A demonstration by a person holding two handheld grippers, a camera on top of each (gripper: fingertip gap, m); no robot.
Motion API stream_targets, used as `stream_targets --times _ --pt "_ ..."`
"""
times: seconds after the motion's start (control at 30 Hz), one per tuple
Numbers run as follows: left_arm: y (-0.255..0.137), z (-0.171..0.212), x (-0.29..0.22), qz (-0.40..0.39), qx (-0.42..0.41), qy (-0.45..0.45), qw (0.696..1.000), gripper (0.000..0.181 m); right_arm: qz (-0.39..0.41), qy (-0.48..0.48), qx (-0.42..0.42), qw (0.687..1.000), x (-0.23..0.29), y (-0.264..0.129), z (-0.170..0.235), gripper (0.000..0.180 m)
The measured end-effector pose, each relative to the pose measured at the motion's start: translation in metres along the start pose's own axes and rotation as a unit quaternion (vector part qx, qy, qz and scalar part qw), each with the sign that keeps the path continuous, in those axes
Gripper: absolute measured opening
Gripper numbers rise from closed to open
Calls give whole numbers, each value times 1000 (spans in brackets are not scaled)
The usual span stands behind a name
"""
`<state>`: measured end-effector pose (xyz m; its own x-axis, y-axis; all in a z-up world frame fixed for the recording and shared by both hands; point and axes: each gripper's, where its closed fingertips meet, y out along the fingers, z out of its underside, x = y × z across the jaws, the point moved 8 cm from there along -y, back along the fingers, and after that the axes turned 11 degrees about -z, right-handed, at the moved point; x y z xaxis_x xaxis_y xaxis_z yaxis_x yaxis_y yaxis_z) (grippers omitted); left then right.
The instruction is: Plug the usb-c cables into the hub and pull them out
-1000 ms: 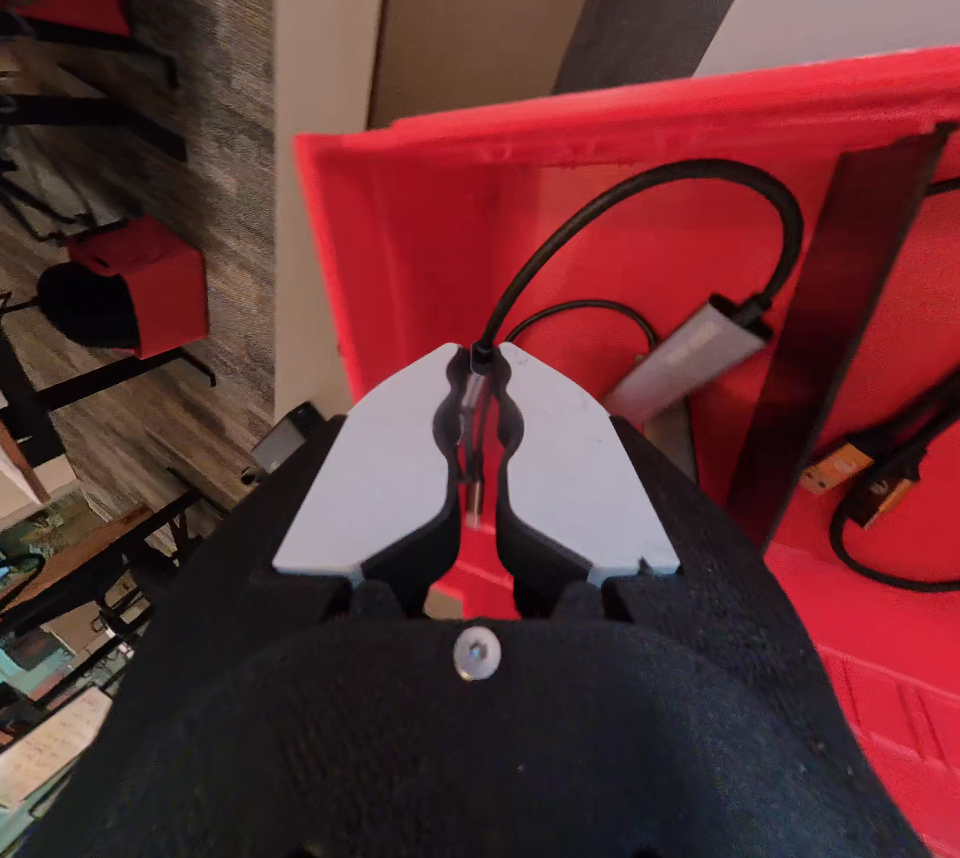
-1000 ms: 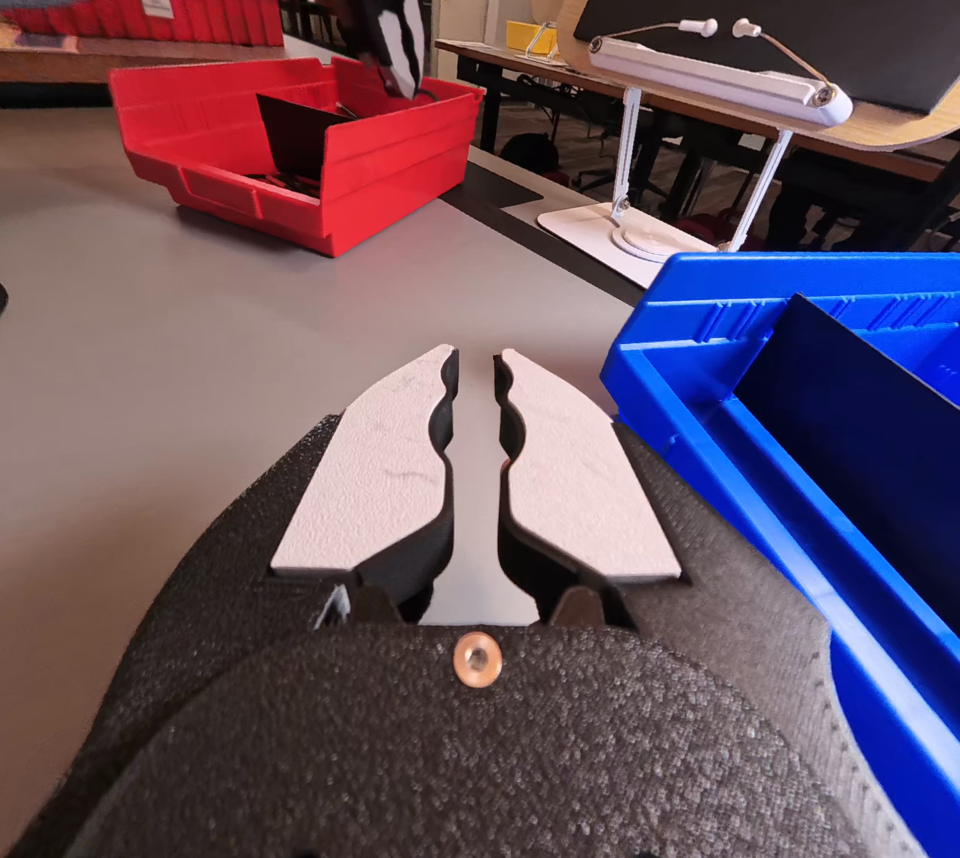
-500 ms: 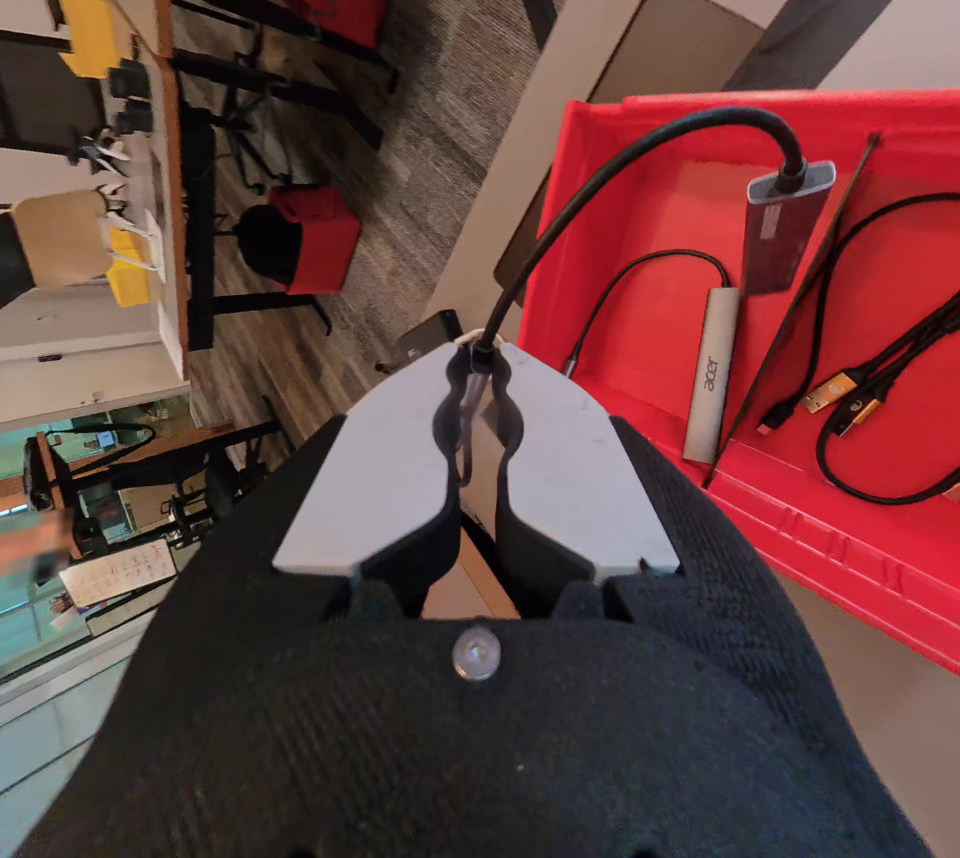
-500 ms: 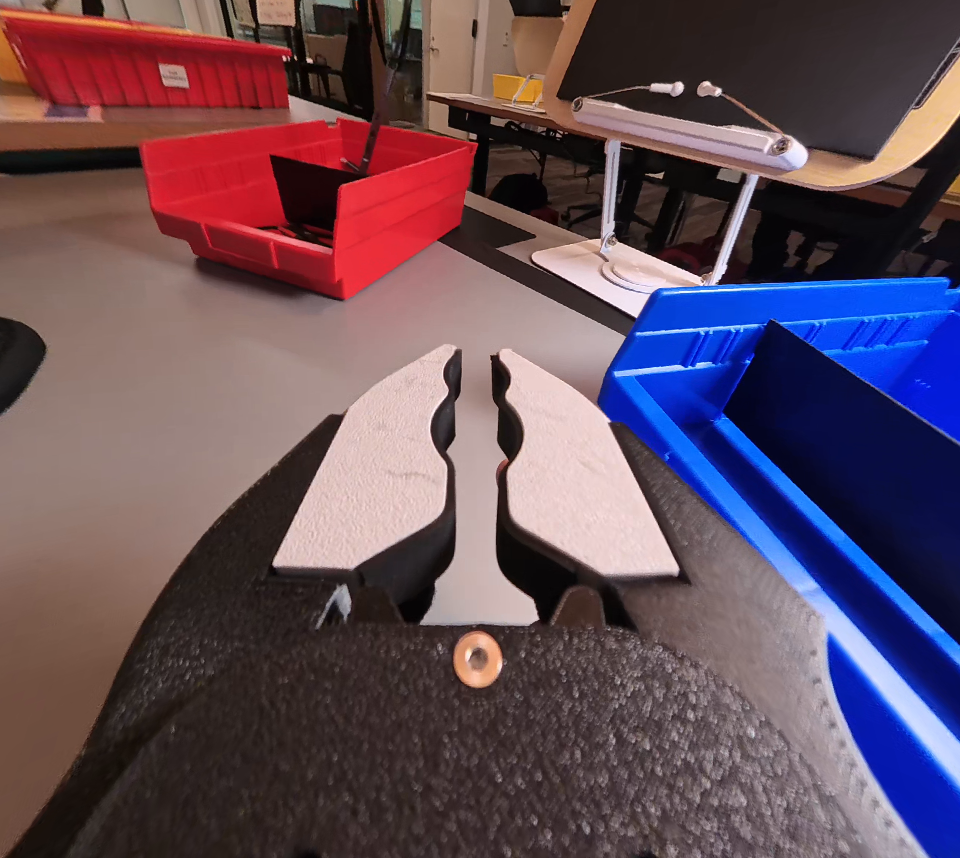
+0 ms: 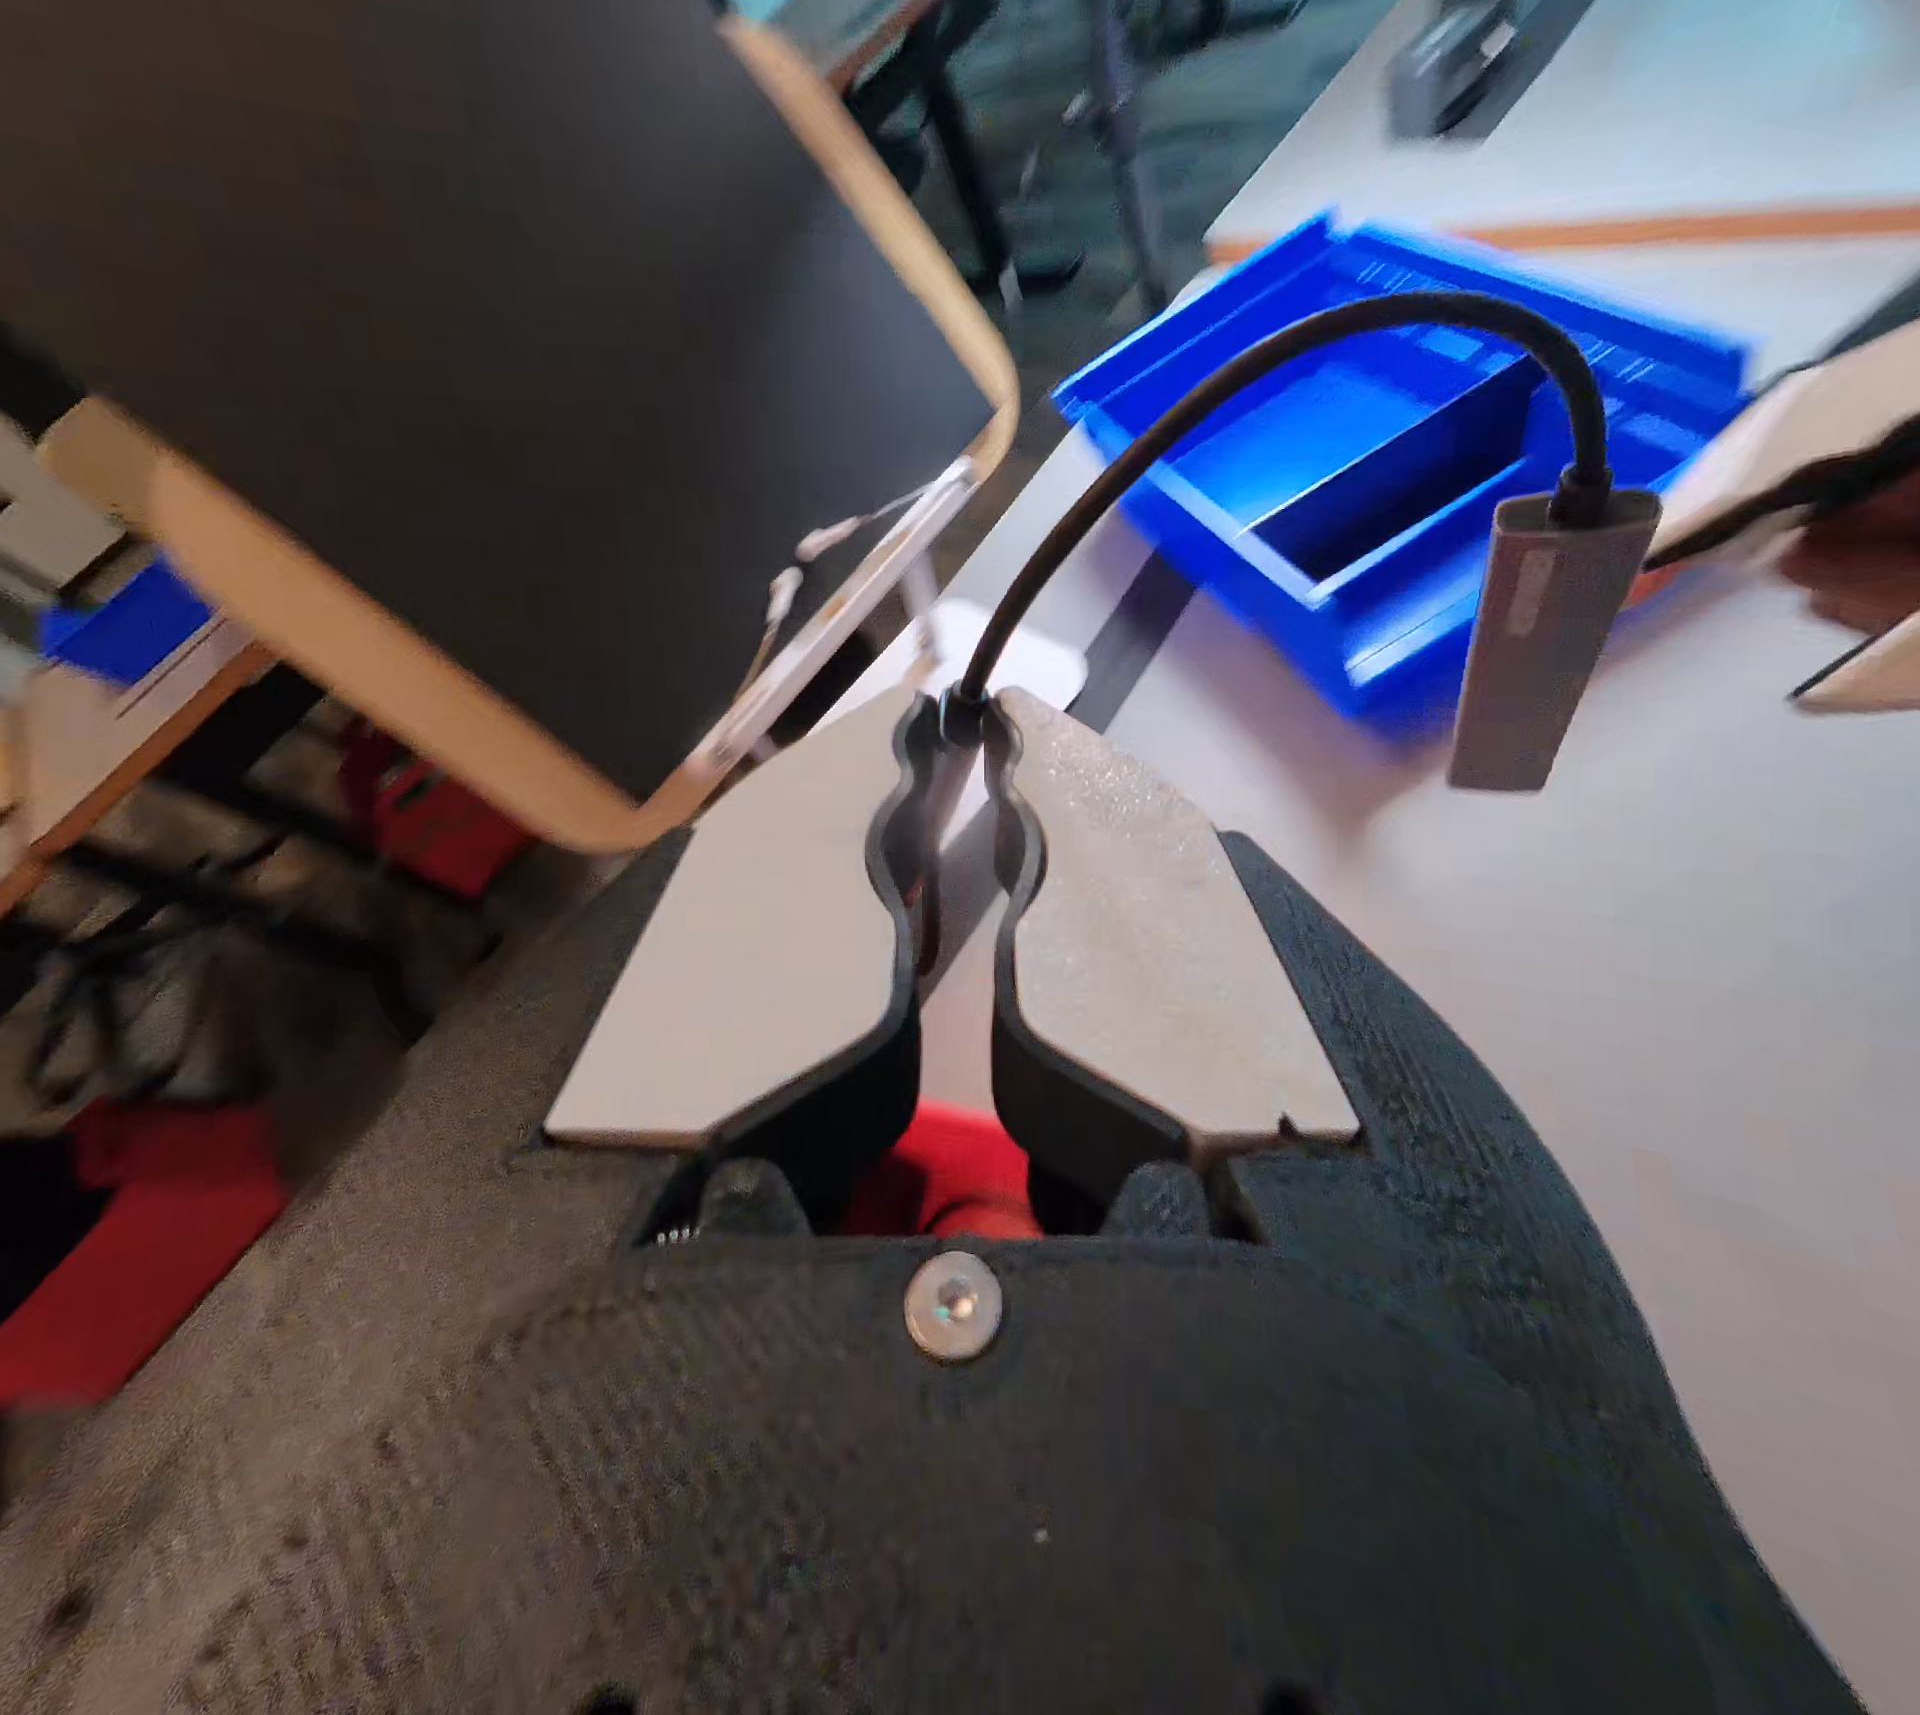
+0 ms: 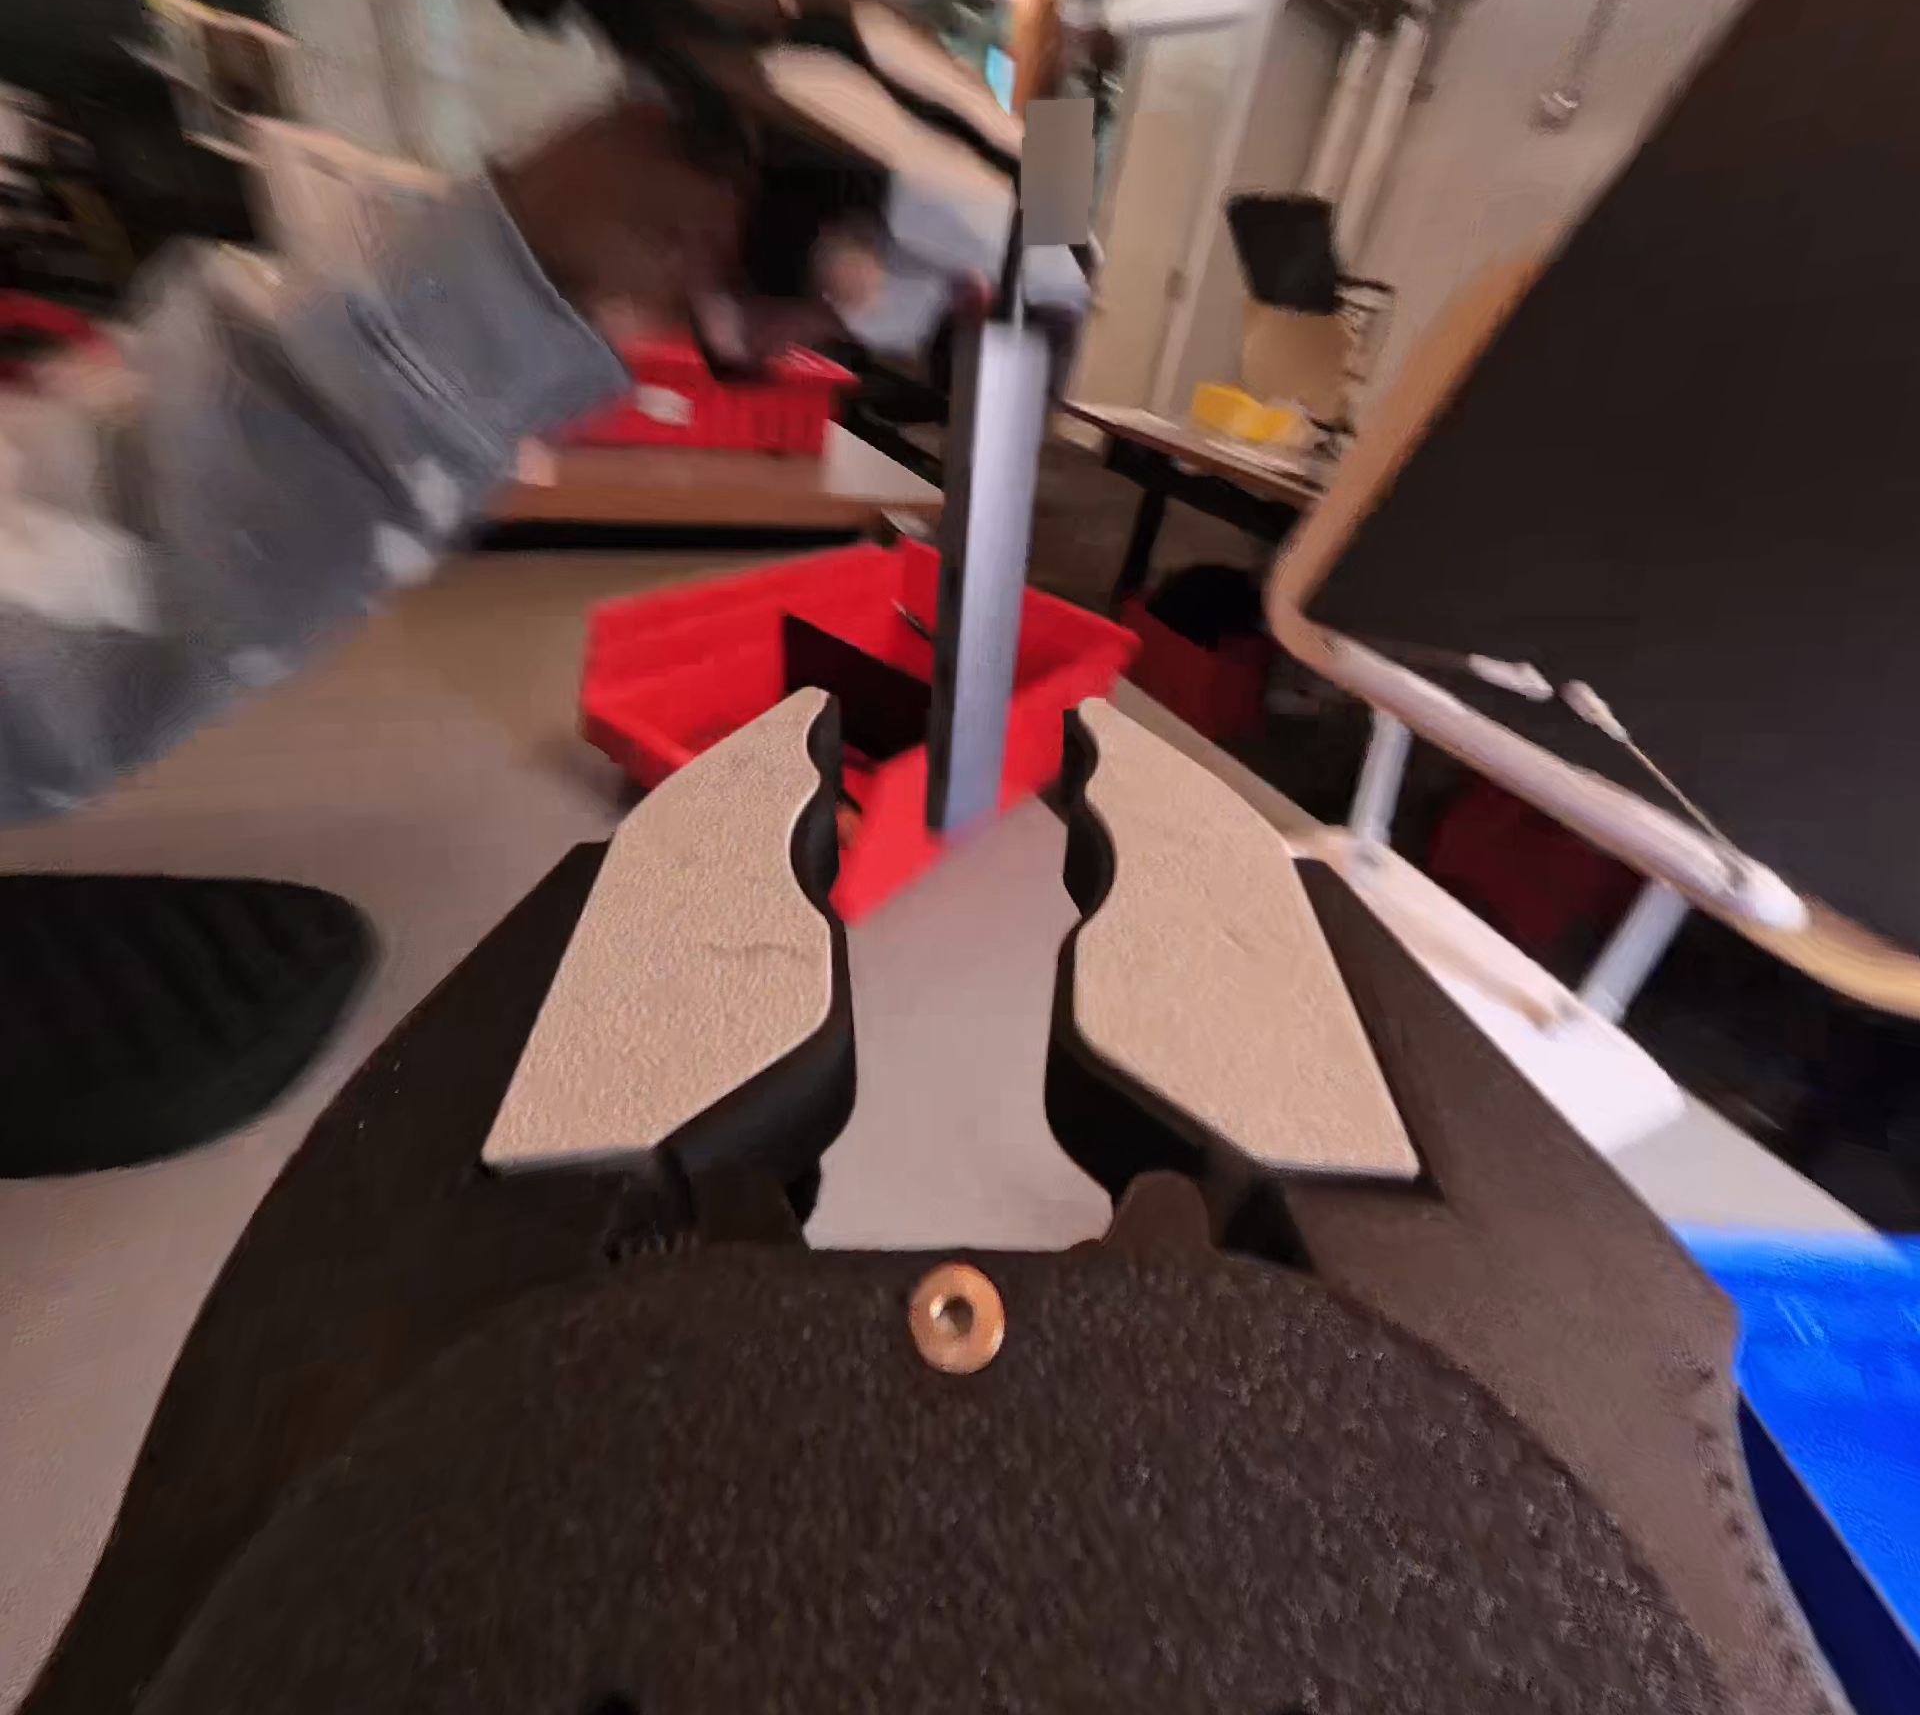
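Observation:
My left gripper (image 5: pixel 961 709) is shut on the plug end of the hub's short black cable (image 5: pixel 1174 439). The cable arcs up and right, and the grey hub (image 5: pixel 1548 626) hangs from it in the air above the table. In the right wrist view the hub (image 6: pixel 992 574) hangs upright just beyond my right gripper (image 6: pixel 951 709), in line with the gap between its fingers. The right gripper is open and empty. The red bin (image 6: pixel 727 668) with the other cables stands behind the hub. The view is blurred.
A blue bin (image 5: pixel 1403 460) with a divider sits on the grey table (image 5: pixel 1558 990); it also shows at the lower right of the right wrist view (image 6: pixel 1829 1374). A black board on a white stand (image 5: pixel 416 263) leans close by. A black mat (image 6: pixel 156 1011) lies left. About 15 cm separates my left fingertips from my right.
My left gripper has lifted the hub by its cable out of the red bin and swung it over toward the right gripper. My right gripper has opened and tilted up toward the hub.

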<state>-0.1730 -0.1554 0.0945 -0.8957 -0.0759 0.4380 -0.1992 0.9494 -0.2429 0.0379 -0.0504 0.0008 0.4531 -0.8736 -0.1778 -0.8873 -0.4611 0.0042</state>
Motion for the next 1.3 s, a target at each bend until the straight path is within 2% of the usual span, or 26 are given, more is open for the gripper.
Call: stream_targets --times 0.07,0.13,0.27,0.37,0.57,0.67,0.73,0.77,0.97,1.07,1.3 --pt "0 -5 -26 33 -48 -23 998 10 -111 21 -44 993 1 2 -32 41" --pt "-2 -5 -47 69 -89 -51 992 10 -194 36 -47 979 -3 -2 -49 44" --pt "-11 3 -76 130 -151 -101 975 10 -244 1 -33 969 1 -16 -45 41" --pt "-13 0 -89 195 -161 -129 959 10 -275 3 17 961 10 -14 -27 42" --pt "-8 -6 -114 250 -165 -134 944 10 -377 16 25 926 41 -2 -23 42" --pt "-4 -5 -123 268 -159 -140 940 11 -399 8 51 916 54 6 -17 39" --pt "0 -4 -126 267 -151 -137 942 11 -410 -8 66 910 62 7 -14 20" --pt "1 -3 -127 266 -149 -136 943 11 -406 -16 66 911 63 8 -14 16" --pt "0 -4 -128 264 -149 -141 943 11 -378 -28 67 923 62 4 -19 16" --pt "-3 -6 -128 267 -151 -139 942 11 -378 -28 79 922 63 3 -18 24" --pt "-5 1 -122 275 -140 -144 940 12 -374 -17 70 925 63 -1 -15 18"
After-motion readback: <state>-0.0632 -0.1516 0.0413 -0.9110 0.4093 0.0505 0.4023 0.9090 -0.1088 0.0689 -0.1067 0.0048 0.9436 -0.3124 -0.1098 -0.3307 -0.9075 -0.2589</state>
